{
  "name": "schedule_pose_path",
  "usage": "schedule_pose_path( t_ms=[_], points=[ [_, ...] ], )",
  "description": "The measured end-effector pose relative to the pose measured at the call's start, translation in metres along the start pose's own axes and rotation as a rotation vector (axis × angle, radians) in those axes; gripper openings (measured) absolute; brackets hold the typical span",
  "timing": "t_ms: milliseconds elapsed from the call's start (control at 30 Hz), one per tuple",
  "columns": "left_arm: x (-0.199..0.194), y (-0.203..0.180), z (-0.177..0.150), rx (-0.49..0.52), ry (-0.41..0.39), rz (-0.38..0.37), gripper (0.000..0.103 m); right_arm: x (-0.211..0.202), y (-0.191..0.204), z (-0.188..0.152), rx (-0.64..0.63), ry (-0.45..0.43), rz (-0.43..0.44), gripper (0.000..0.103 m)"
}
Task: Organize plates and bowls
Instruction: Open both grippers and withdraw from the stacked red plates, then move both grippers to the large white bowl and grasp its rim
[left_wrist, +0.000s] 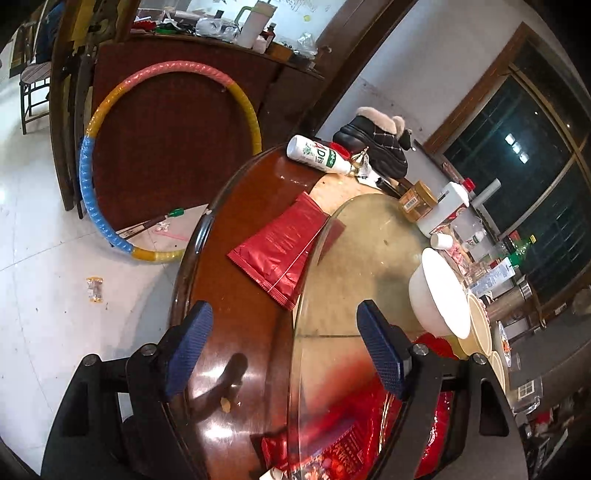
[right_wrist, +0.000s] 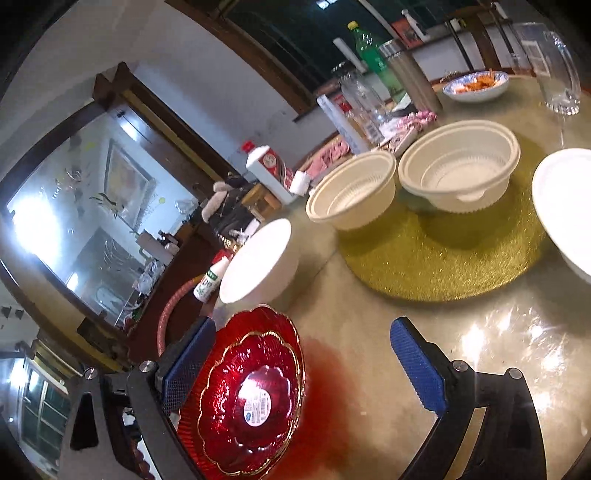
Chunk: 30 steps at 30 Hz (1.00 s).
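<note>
R tongs apart, empty | red plate just inside L pad, R hand nearer | L tongs apart, empty

round glass-topped table with red plate, white bowls, gold mat

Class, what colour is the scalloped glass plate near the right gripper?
Deep red with a gold rim; clearest in the right wrist view.
</note>
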<state>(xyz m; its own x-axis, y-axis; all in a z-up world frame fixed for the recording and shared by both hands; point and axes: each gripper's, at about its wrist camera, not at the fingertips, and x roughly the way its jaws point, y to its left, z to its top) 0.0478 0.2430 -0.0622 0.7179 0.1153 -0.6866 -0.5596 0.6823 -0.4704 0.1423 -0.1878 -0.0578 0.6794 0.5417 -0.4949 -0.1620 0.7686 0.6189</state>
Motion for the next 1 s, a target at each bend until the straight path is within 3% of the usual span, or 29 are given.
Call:
schedule_pose_path(
  t_ms=[200,367,533,667,800,867,933,1000],
  points=[
    [0.011,-0.021,0.0,0.08,0.057,-0.048,0.08,0.014,0.0,-0.005,-0.015,0.05,-0.017,0.097],
    [0.016,-0.057,0.002,0.205,0.121,-0.093,0.08,0.018,0.007,-0.009,-0.058,0.061,-0.006,0.097],
    [0.027,-0.104,0.009,0.347,0.216,-0.141,0.081,0.028,0.013,-0.007,-0.011,0.181,0.047,0.097],
    [0.046,-0.128,0.016,0.359,0.285,-0.165,0.08,0.043,0.028,0.02,-0.028,0.243,0.053,0.097],
    [0.079,-0.147,0.026,0.329,0.324,-0.116,0.08,0.079,0.037,0.052,-0.011,0.31,0.025,0.095],
    [0.096,-0.158,0.027,0.325,0.372,-0.098,0.08,0.106,0.037,0.062,-0.014,0.359,-0.023,0.091],
    [0.111,-0.167,0.027,0.339,0.393,-0.078,0.08,0.13,0.031,0.069,0.002,0.397,-0.066,0.073],
    [0.123,-0.174,0.027,0.367,0.396,-0.028,0.08,0.155,0.024,0.077,0.034,0.432,-0.111,0.063]
  ],
)
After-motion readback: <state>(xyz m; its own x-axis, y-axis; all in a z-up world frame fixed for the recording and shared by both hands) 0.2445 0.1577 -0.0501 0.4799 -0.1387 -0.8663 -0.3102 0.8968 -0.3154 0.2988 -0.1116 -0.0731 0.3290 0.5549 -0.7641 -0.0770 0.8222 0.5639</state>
